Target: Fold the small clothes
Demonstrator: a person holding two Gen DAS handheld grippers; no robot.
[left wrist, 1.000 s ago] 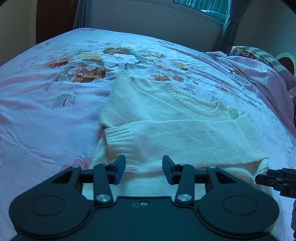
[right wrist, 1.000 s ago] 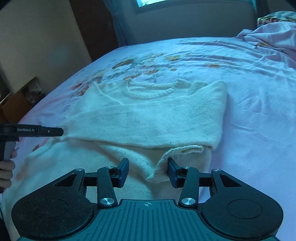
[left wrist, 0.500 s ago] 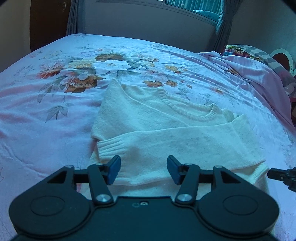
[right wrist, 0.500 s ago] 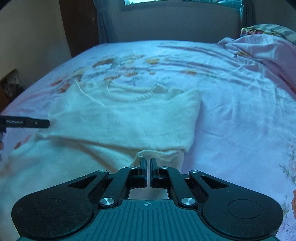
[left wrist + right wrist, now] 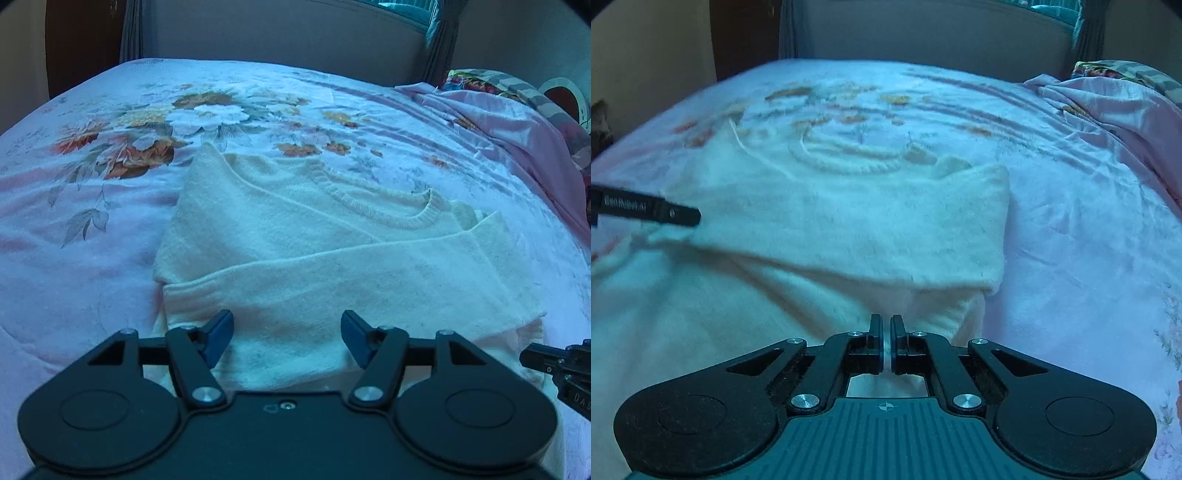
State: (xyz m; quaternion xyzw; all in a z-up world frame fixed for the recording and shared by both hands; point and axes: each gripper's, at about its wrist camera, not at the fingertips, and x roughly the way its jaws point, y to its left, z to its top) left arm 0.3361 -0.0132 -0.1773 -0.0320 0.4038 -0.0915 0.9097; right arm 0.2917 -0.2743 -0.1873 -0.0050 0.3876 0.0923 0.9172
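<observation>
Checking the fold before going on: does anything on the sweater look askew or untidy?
The sweater lies flat on the bed; the folded-over sleeve runs slightly slanted, and a hem corner by the shut right gripper is bunched.

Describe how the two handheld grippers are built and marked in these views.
Both are matte black with two round discs at the base, linkage arms and silver pivot screws. The left gripper has blue pads on its jaws; seen side-on from the right wrist view, its finger bears pale lettering. The right gripper has black jaws and a ribbed dark teal plate with a small crosshair mark. No cables or sleeves show.
</observation>
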